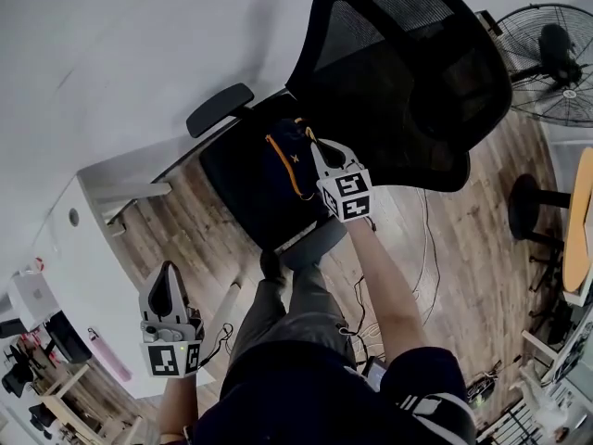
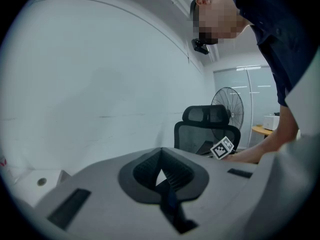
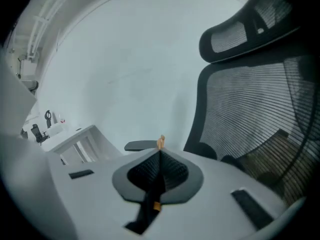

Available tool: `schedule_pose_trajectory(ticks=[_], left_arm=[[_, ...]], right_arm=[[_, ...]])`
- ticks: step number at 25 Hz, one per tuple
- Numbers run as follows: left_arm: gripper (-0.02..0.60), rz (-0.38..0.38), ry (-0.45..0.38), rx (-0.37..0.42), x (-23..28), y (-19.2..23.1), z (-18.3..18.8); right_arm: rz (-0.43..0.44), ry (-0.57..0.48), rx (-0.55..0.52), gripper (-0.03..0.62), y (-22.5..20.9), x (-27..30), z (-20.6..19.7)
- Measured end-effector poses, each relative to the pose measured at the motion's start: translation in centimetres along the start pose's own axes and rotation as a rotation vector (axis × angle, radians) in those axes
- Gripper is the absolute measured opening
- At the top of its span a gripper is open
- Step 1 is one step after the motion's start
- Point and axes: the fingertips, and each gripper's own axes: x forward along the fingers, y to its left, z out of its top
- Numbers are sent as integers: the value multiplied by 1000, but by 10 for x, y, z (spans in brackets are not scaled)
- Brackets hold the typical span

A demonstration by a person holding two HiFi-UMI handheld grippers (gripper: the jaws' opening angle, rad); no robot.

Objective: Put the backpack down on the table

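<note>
A dark navy backpack [image 1: 276, 170] with orange piping lies on the seat of a black mesh office chair [image 1: 408, 72]. My right gripper [image 1: 311, 145] reaches down onto its top. In the right gripper view the right gripper [image 3: 160, 154] is shut on a dark backpack strap, and an orange tab [image 3: 160, 143] sticks out past the tips. My left gripper [image 1: 167, 274] hangs at the lower left beside the white table [image 1: 51, 248], far from the backpack. In the left gripper view the left gripper [image 2: 161, 153] shows its jaws together with nothing held.
The chair's armrest [image 1: 219, 108] juts toward the table. A standing fan [image 1: 556, 63] and a round stool [image 1: 528, 207] are on the wood floor to the right, with cables [image 1: 426, 248] lying there. Small items sit on the table's near end [image 1: 32, 295]. My legs stand before the chair.
</note>
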Motion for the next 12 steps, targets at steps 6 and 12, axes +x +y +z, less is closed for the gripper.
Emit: schedule_pose_trajectory(ticks=[6,12], left_arm=[[5,22,6,-6,-7,4,-2],[5,24,-25,-2,-9,7,1]], right_arm=[[52,-20,-69,-6,32,0,8],[61,-14,-87,-6,39,0,12]])
